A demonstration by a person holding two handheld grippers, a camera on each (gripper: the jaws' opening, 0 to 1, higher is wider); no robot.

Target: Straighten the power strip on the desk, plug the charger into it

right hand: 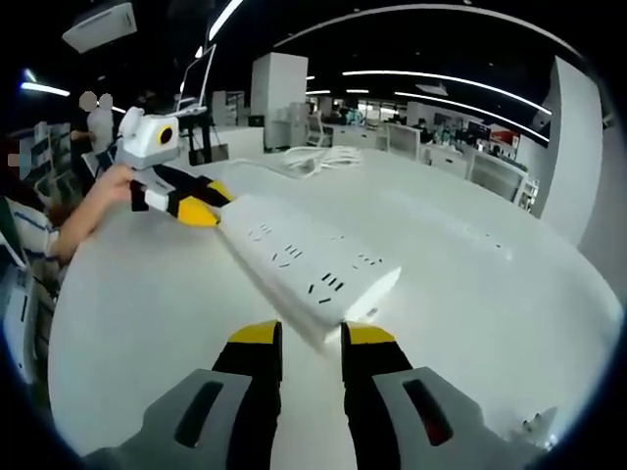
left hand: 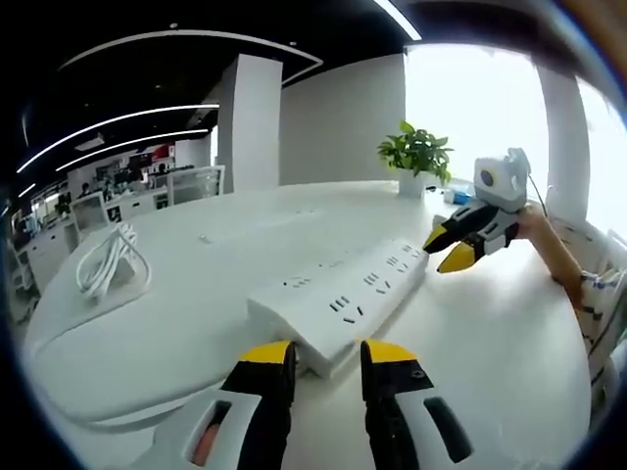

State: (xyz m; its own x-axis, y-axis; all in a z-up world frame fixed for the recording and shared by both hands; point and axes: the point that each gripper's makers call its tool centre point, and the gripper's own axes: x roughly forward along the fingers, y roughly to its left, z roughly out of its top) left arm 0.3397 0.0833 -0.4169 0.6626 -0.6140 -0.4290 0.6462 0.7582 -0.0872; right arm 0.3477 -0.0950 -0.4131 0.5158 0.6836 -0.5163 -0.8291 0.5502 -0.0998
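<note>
Power strip [left hand: 338, 299] between both tools (jaws slightly parted)

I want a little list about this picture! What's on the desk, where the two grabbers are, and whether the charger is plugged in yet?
desk: white, rounded desk
power strip: white power strip lying flat, sockets up, nothing plugged into the sockets that show
charger: white charger with coiled cable, lying apart from the strip
left gripper: left gripper at one end of the strip, fingers open
right gripper: right gripper at the opposite end, fingers open
plant: potted plant at the desk's far side
task state: charger not yet plugged in
</note>
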